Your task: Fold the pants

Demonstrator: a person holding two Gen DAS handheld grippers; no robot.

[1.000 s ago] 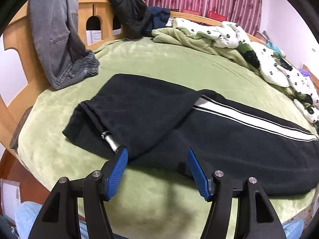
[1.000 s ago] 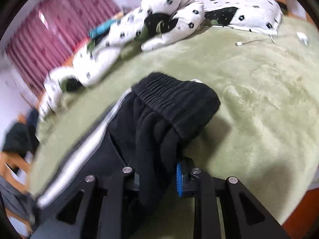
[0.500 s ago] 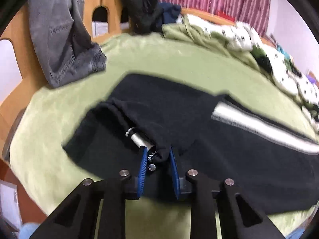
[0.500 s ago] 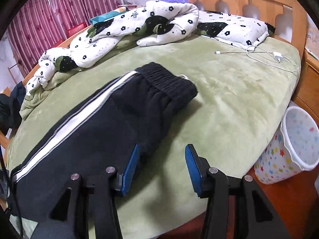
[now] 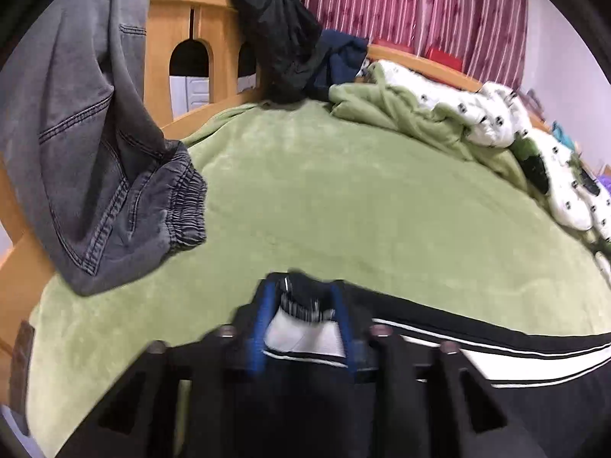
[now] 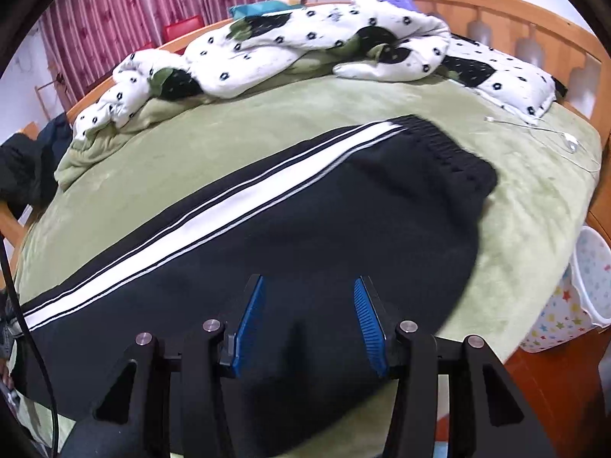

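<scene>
Black pants with a white side stripe lie lengthwise on the green blanket, the elastic waistband at the right end. In the left wrist view, my left gripper holds the leg's end, a bunch of black cuff, white stripe and a metal cord tip between its blue pads. Its jaws are opening, with the cloth still filling the gap. The rest of the leg trails to the lower right. My right gripper hovers open over the seat of the pants with nothing between its pads.
Grey jeans and a black jacket hang over the wooden footboard. A white flowered duvet is piled along the far side. A white cable lies near the headboard. A star-patterned bin stands beside the bed.
My left gripper closed on the leg's end and carried it toward the footboard. My right gripper let go of the waist cloth, opened and moved in over the pants.
</scene>
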